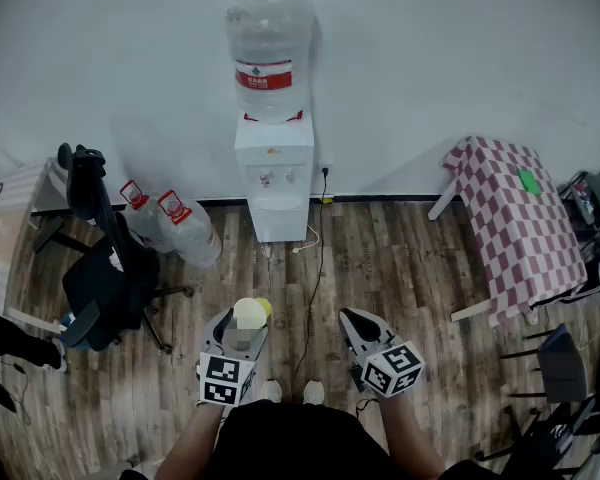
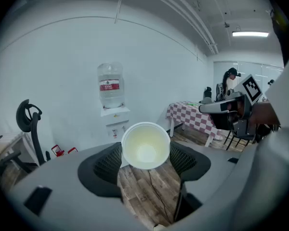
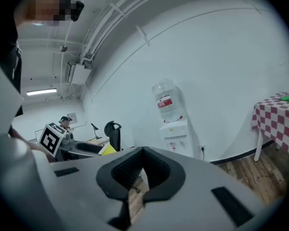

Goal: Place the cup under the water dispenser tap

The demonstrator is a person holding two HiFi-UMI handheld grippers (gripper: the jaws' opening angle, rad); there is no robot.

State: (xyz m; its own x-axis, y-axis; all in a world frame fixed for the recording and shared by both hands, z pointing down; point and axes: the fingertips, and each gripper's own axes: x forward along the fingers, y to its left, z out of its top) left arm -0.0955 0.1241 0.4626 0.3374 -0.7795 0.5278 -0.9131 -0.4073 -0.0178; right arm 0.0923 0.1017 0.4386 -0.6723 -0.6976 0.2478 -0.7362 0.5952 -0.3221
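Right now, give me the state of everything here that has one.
cup: empty, gripped by its sides.
left gripper: shut on the cup.
right gripper: shut, holding nothing.
water dispenser: upright against the wall, nothing under its taps.
spare bottles: lying on the floor.

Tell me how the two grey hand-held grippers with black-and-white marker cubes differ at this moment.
The left gripper has its jaws spread wide, clamped on a pale round disposable cup; the right gripper has its jaws closed together. The left gripper carries something; the right gripper is empty. Both are grey and face the white water dispenser by the wall.
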